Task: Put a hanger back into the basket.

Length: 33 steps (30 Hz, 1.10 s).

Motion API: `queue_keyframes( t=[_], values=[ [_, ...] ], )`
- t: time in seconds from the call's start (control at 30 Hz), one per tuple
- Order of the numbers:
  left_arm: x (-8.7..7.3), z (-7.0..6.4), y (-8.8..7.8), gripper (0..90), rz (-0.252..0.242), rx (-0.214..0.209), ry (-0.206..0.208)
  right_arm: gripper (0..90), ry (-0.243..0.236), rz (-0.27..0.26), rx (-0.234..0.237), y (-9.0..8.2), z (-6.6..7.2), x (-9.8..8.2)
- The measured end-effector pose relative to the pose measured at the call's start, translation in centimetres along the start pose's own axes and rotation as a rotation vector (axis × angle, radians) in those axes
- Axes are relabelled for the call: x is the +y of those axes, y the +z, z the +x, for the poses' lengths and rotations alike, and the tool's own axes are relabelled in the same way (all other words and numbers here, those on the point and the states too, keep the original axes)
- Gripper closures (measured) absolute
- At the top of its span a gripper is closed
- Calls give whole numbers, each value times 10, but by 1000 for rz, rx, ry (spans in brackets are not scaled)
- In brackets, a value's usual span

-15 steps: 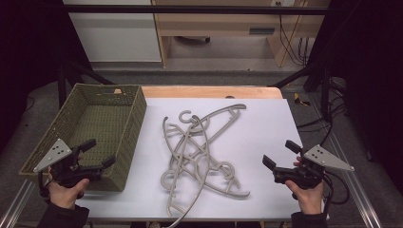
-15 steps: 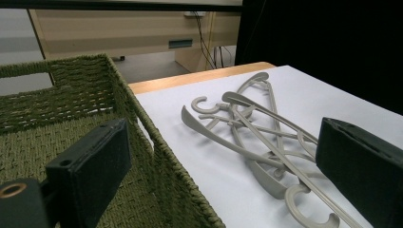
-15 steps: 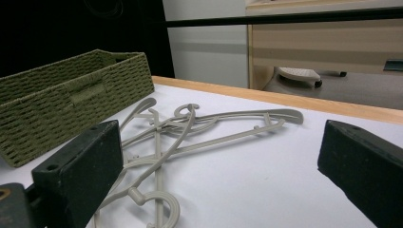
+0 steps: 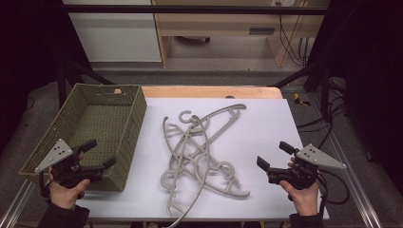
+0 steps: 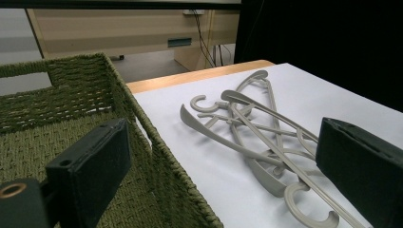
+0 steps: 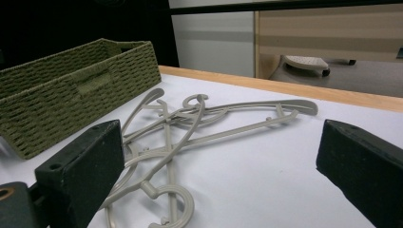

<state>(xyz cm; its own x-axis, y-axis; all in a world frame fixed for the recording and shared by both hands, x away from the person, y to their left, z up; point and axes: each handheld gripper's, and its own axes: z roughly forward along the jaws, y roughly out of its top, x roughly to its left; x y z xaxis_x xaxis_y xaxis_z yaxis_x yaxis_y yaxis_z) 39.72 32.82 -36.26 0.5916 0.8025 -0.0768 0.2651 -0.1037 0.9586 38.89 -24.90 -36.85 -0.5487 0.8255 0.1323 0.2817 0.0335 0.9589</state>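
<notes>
Curved grey plastic hangers [image 4: 202, 156] beside woven green basket [image 4: 124, 137].

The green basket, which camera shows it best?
The high view shows the green basket best: all four rims and its bare inside, left of the grey hangers. The left gripper view shows a near corner and part of the woven floor. The right gripper view shows its outer side wall from low down.

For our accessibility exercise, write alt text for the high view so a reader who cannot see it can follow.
A tangled pile of grey plastic hangers lies on a white table, beside an empty green woven basket at its left. A person's hands hold the left gripper and the right gripper, both open, either side of the pile.
</notes>
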Motion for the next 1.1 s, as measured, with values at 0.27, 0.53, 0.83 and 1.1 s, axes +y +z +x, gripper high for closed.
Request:
queue_keyframes(
  t=[0.27, 0.53, 0.83, 1.1],
  values=[
    [0, 0, 1, 39, 8, 8, -1, 31, 2, 38, 37, 11, 19, 0],
    [-1, 0, 2, 40, 12, 12, 1, 53, -13, 103, 95, 34, 49, -6],
    [0, 0, 2, 40, 14, 13, 1, 76, -45, 201, 159, 59, 80, -19],
    [0, 0, 1, 40, 16, 15, 8, 135, -43, 317, 205, 84, 107, -43]
  ],
)
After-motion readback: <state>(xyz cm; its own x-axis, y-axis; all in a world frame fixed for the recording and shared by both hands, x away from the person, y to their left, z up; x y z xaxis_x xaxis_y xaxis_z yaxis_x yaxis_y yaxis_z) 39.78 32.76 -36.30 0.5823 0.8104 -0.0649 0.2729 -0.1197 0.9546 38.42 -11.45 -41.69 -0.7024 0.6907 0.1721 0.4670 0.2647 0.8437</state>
